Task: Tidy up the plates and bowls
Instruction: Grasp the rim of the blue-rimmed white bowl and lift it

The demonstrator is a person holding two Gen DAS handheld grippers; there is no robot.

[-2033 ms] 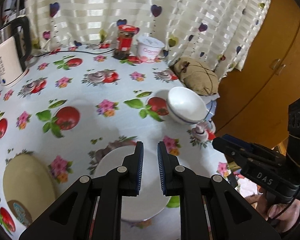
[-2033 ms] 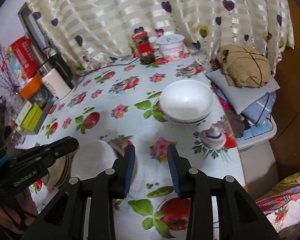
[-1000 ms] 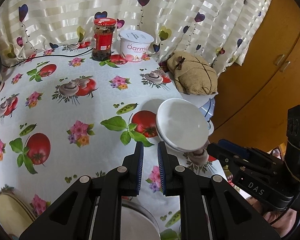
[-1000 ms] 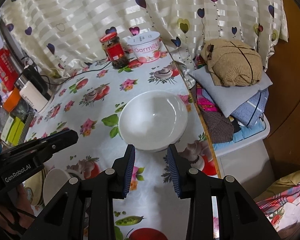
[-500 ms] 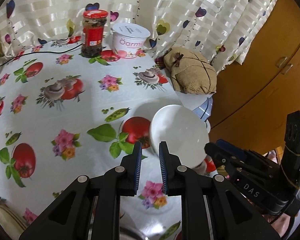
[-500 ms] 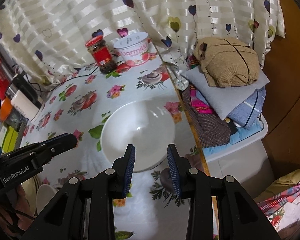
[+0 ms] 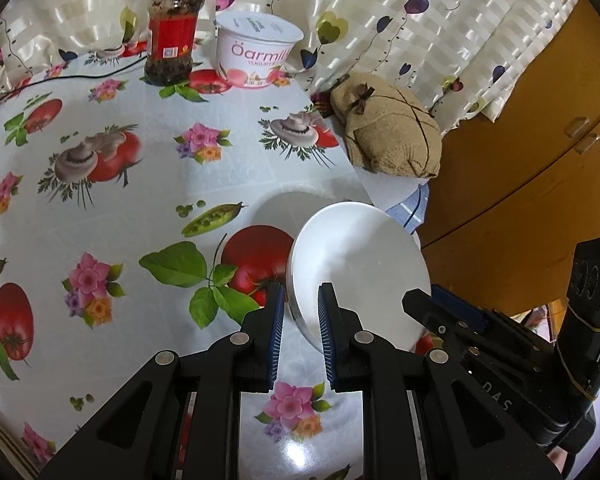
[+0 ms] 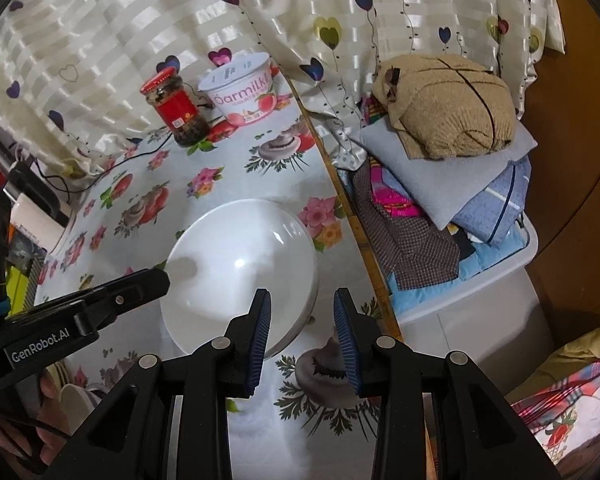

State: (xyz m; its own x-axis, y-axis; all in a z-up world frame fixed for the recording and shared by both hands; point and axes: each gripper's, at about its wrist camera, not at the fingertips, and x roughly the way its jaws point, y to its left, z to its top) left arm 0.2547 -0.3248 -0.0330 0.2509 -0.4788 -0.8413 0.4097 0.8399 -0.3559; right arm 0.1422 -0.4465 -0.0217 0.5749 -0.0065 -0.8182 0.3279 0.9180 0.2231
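- My left gripper [image 7: 300, 320] is narrowed to a slit, and the near rim of the white bowl [image 8: 240, 264] lines up in that slit. I cannot tell whether the pads actually pinch it.
- My right gripper [image 8: 302, 328] has just been closing. The bowl's opposite rim stands between its jaws, but a gap shows beside the outer pad, so I judge it not yet clamped.
- The bowl sits on the flowered counter [image 7: 160, 184], close to the edge beside the pile of folded clothes [image 8: 440, 200], well apart from the red-lidded jar [image 7: 172, 32] and the yogurt tub [image 7: 256, 52] at the back.
- Progress: I read this as the start of a two-sided pickup, with nothing lifted yet.
- In the right wrist view a few pale dishes [image 8: 72, 396] show at the lower left, apart from this bowl, so the stacking seems undone.
- Left to do, as I judge it: grip firmly, lift level, and carry the bowl over to the others.
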